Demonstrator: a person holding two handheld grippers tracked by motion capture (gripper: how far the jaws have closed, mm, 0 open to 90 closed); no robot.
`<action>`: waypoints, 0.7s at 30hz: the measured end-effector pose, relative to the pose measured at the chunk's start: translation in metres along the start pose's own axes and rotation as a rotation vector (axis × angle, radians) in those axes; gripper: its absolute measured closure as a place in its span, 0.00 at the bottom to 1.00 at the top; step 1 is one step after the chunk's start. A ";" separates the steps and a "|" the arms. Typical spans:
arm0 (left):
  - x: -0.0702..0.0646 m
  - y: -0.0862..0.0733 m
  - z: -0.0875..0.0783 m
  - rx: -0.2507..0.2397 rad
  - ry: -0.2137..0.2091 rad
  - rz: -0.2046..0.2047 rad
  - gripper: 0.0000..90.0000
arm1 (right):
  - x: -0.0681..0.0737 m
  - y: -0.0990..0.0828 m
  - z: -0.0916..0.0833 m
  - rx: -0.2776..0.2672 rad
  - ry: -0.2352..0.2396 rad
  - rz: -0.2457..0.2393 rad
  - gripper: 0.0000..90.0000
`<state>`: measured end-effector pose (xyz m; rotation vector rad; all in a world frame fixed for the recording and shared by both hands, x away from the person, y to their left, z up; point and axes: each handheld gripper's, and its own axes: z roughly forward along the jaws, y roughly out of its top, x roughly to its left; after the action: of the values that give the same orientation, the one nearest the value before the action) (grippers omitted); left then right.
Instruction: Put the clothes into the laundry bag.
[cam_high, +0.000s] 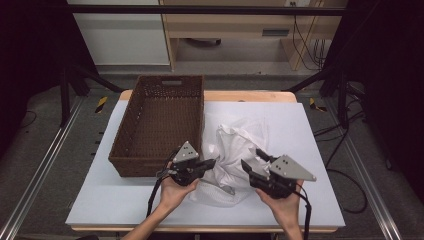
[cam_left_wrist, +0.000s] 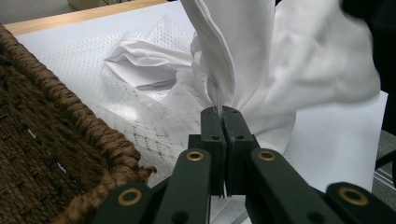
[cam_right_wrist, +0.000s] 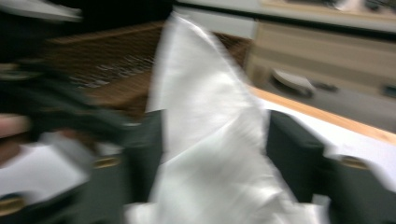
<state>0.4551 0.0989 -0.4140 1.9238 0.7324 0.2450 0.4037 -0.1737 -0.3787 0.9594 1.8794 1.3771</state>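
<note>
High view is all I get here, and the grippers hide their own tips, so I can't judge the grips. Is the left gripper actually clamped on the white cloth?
Observer: Yes. In the left gripper view the left gripper has its jaws pressed together on a bunched fold of the white cloth.
Operator: And the right one?
Observer: The right gripper has its jaws standing wide apart. Cloth lies between them, but the pads do not press on it.
Operator: Is the cloth near the basket?
Observer: The left gripper view shows the wicker basket rim right beside the clamped jaws, with the cloth outside it.
</note>
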 end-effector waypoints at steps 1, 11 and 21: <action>0.000 0.000 0.000 0.001 -0.001 -0.001 0.98 | -0.006 0.001 0.008 0.035 -0.009 0.009 0.30; 0.002 0.001 0.000 0.007 0.004 -0.003 0.98 | -0.019 -0.022 0.069 0.129 0.114 0.048 0.80; 0.002 0.007 -0.008 -0.018 0.000 -0.027 0.98 | 0.018 -0.030 0.030 0.092 0.232 -0.092 0.90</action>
<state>0.4553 0.1044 -0.4044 1.8952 0.7535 0.2341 0.4118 -0.1488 -0.4163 0.7725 2.1474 1.4068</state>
